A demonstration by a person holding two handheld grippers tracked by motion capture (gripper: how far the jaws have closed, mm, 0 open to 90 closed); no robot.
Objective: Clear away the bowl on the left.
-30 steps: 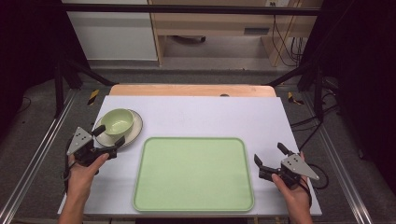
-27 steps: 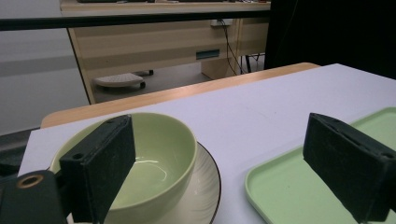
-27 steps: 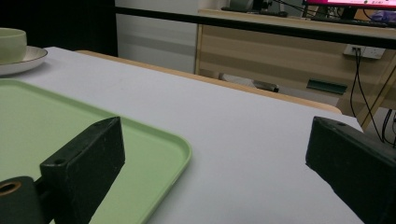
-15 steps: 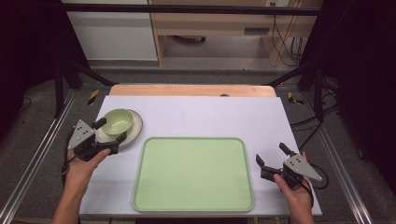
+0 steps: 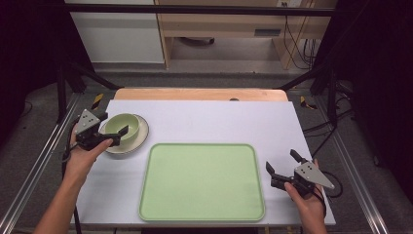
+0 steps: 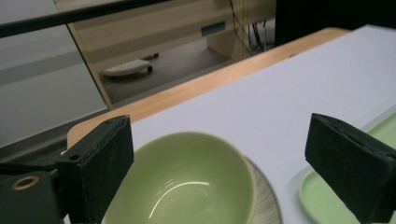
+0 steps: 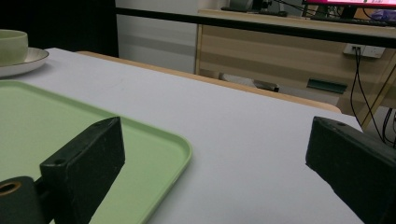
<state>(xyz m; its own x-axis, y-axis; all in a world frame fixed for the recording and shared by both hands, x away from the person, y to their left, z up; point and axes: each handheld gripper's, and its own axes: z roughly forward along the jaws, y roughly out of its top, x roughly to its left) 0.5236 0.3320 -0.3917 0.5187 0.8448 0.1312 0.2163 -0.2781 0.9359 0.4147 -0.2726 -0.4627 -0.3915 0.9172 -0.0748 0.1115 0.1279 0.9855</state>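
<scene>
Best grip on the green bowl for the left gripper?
Pinch the rim of the green bowl with one jaw inside and one outside. It sits upright on the saucer, mouth open. Come from its left, where the open left gripper already is.

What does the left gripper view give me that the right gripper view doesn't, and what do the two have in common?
The left gripper view alone looks down into the green bowl, which is empty, with the left gripper open, a jaw on each side of it.

The right gripper view alone shows the right gripper open beside the tray's near corner, over bare white table, and takes the bowl side-on from afar.

Both share the bowl on its plate, part of the green tray and the table's wooden far edge.
</scene>
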